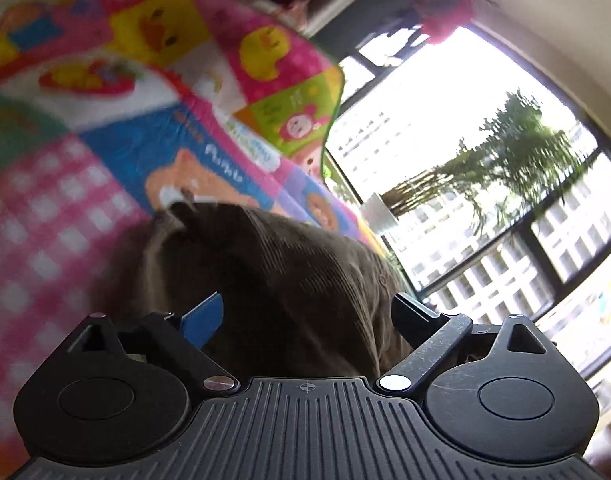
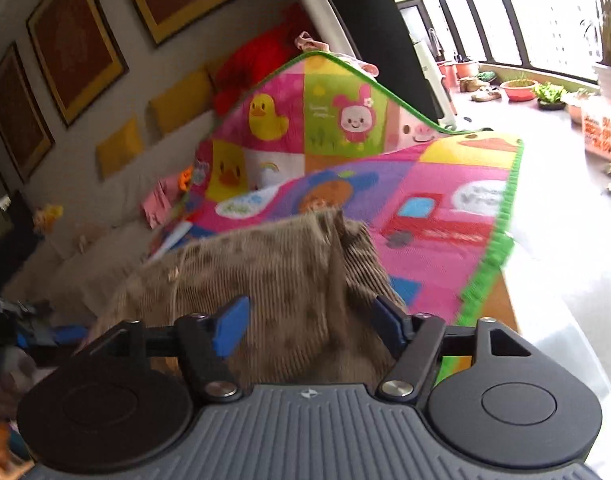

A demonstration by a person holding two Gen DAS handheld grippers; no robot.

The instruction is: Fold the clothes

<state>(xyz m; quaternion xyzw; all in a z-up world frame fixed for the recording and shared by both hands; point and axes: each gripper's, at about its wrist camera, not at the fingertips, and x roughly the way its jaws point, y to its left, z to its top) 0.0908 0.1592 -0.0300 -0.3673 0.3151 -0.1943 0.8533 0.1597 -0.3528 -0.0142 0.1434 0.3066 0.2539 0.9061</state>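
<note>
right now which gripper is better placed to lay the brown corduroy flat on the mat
Probably right: the right gripper has the brown corduroy garment between open fingers, facing the play mat. The left gripper view is blurred and faces the window.

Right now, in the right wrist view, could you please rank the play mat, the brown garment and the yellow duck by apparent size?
1. Play mat
2. Brown garment, though it looks bigger for being nearest the camera
3. Yellow duck

Bright daylight through big dark-framed windows (image 1: 485, 184), tree and white lattice outside. Light wall (image 2: 117, 100) with gold-framed pictures (image 2: 71, 46) and yellow cushions (image 2: 181, 98) under them. Colourful cartoon play mat (image 2: 425, 184) with green trim, back end curled upward. Potted plants (image 2: 549, 94) along the pale window ledge (image 2: 545, 184). Red cloth (image 2: 261, 60) behind mat.
</note>
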